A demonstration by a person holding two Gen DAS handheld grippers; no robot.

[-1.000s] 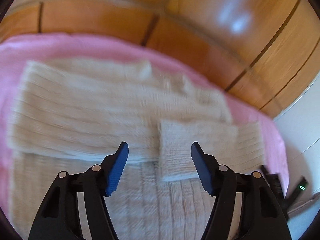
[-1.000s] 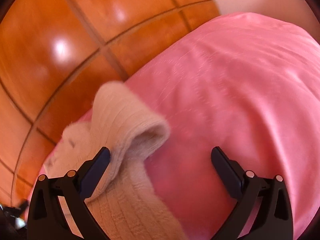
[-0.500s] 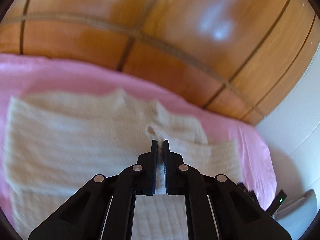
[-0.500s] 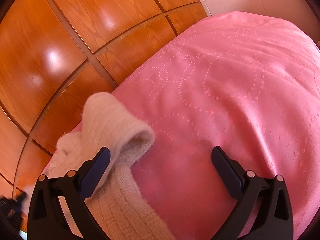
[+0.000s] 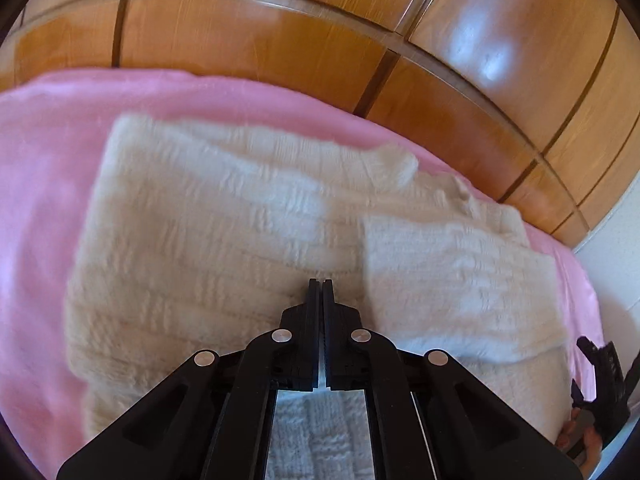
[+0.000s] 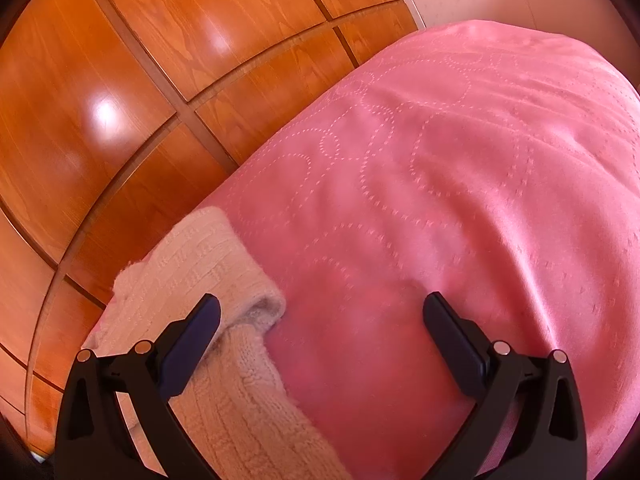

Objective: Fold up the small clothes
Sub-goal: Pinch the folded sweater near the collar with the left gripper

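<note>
A cream knitted sweater (image 5: 224,232) lies on the pink bedspread (image 5: 36,184), its sleeves folded across the body. One folded sleeve (image 5: 460,284) lies at the right. My left gripper (image 5: 319,282) is shut above the sweater's middle; white knit shows between the finger bases, so it seems to pinch the fabric. In the right wrist view the sweater's folded edge (image 6: 208,268) sits at the lower left. My right gripper (image 6: 320,312) is wide open and empty, its left finger (image 6: 192,340) over the sweater's edge.
A glossy wooden wardrobe (image 5: 280,36) stands along the far side of the bed, also in the right wrist view (image 6: 140,60). The pink bedspread (image 6: 460,184) spreads out to the right. The other gripper and a hand (image 5: 600,396) show at the lower right.
My left gripper closed from open onto the sweater near the folded sleeve, then shifted over the sweater. My right gripper stayed open and drifted slightly along the sweater's edge.
</note>
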